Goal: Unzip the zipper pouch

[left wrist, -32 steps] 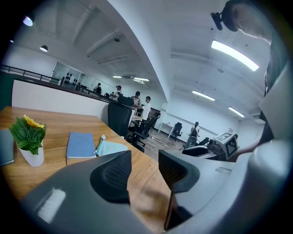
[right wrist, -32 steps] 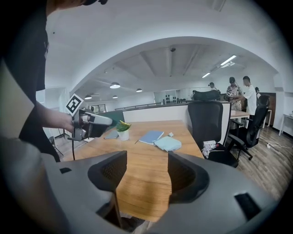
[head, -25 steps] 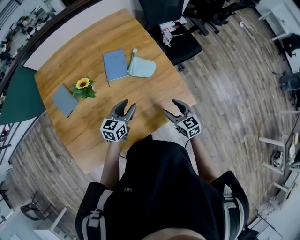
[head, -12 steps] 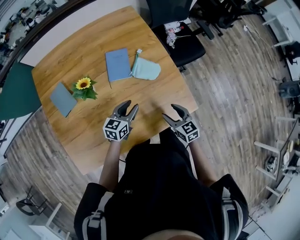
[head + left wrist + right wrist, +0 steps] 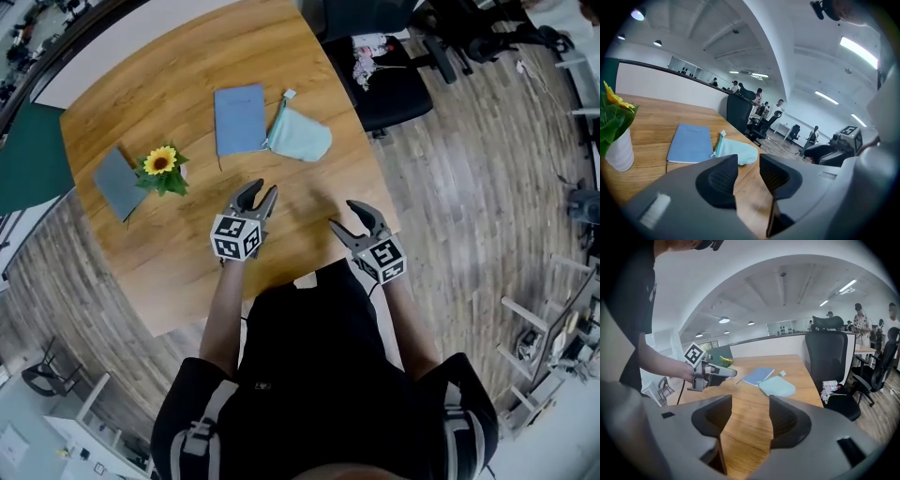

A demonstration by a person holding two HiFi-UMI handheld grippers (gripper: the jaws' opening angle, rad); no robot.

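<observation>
1. Wooden table (image 5: pixel 187 253) is filling the middle of the head view. At its left side a grey booklet (image 5: pixel 117 183) and a potted sunflower (image 5: pixel 161 169) are sitting untouched.
2. A blue notebook (image 5: pixel 239 119) is lying toward the far edge. The pale mint zipper pouch (image 5: pixel 302 136) is resting flat against the notebook's right side, with a small tag at its far end. Its zip is looking closed, though it is too small to be sure.
3. The left gripper (image 5: pixel 260 192) is reaching over the table, now closer to the notebook and pouch than a second ago. Its jaws have just been narrowing but are still parted, with only bare wood between them.
4. The right gripper (image 5: pixel 343 215) is hovering over the table's near right edge and has edged forward too. Its jaws have also been closing slightly, yet they are still spread, with nothing between them.
5. Both grippers are well apart from the pouch, so this is looking like the approach and the unzipping is not yet begun. One gripper will probably need to steady the fabric while the other takes the pull.
</observation>
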